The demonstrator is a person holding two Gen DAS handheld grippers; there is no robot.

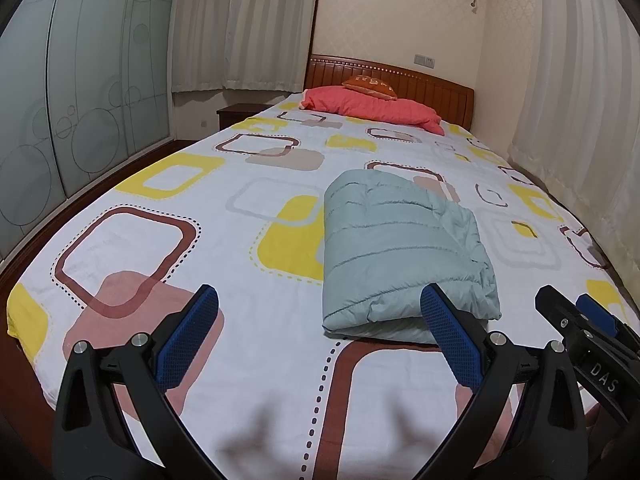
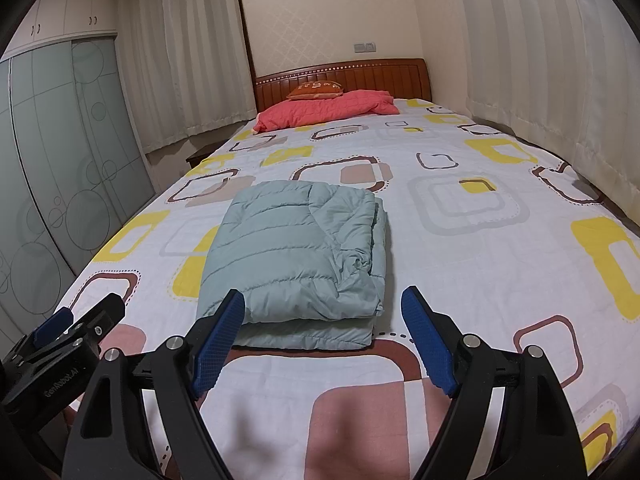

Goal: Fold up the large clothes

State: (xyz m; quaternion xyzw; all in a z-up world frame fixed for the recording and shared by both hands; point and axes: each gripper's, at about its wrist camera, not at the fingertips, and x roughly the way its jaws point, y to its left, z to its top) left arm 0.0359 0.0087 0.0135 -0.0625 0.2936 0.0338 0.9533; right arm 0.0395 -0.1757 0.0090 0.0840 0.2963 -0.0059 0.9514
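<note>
Both claws, left claw (image 1: 320, 304) and right claw (image 2: 324, 308), hover agape before the folded jacket (image 2: 296, 256)

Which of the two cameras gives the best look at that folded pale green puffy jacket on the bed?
The right wrist view: the folded jacket lies nearly centred ahead of the right gripper, with only its near left corner hidden by a finger. In the left wrist view the jacket sits off to the right, its near edge partly behind a finger.

Folded jacket (image 1: 404, 256) on bed (image 1: 248, 184), hand-held gripper (image 1: 320, 312) wide.
</note>
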